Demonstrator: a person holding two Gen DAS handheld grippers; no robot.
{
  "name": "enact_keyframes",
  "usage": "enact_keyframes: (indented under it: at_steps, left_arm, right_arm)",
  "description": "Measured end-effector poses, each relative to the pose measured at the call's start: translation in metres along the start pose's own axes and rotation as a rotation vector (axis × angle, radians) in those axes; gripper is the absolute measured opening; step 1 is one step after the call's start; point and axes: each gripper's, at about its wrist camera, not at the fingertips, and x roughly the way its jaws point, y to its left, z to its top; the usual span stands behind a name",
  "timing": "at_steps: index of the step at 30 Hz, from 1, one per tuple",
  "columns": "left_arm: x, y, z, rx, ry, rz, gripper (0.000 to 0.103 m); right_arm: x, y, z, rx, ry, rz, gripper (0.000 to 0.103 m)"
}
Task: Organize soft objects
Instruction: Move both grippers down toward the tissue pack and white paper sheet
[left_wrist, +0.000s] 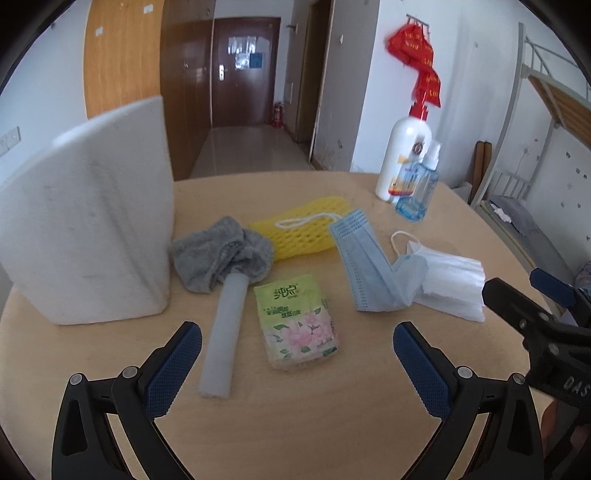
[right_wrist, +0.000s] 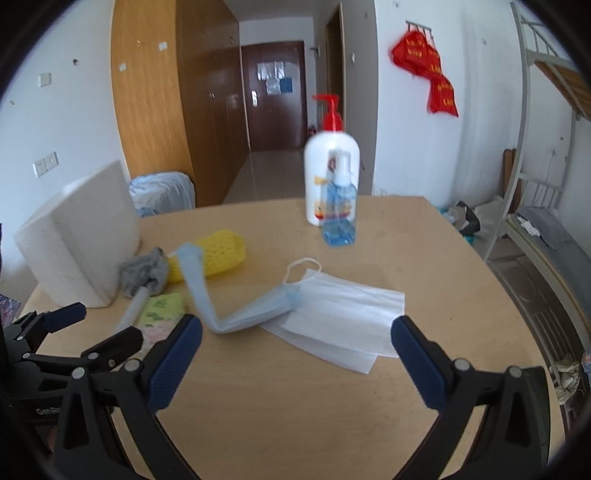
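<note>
On the round wooden table (left_wrist: 295, 424) lie a green tissue pack (left_wrist: 301, 321), a pale foam tube (left_wrist: 225, 336), a crumpled grey cloth (left_wrist: 221, 254), a yellow foam net (left_wrist: 303, 229), a folded blue face mask (left_wrist: 369, 266) and white masks (left_wrist: 450, 284). My left gripper (left_wrist: 297, 343) is open just short of the tissue pack. My right gripper (right_wrist: 295, 336) is open near the white masks (right_wrist: 343, 314), beside the blue mask (right_wrist: 236, 306). Nothing is held. The right gripper's fingers (left_wrist: 517, 310) show at the left view's right edge.
A white bin (left_wrist: 88, 221) stands at the table's left. A white pump bottle (left_wrist: 406, 155) and a small blue spray bottle (left_wrist: 419, 184) stand at the far right. A metal bunk bed (right_wrist: 546, 206) sits to the right of the table.
</note>
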Motion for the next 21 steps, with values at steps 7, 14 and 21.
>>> enact_keyframes:
  at_steps: [7,14,21]
  left_arm:
    - [0.027,0.005,0.003,-0.033,0.076,-0.032,0.103]
    - [0.049,0.008,0.005,-0.042,0.144,-0.005,0.101]
    - [0.058,0.004,0.007,-0.018,0.144,0.026,0.101]
  right_arm:
    - [0.030,-0.020,0.005,0.022,0.076,-0.022,0.103]
    - [0.052,-0.028,0.002,0.016,0.136,-0.029,0.103]
    - [0.066,-0.035,0.001,0.034,0.179,-0.033,0.103]
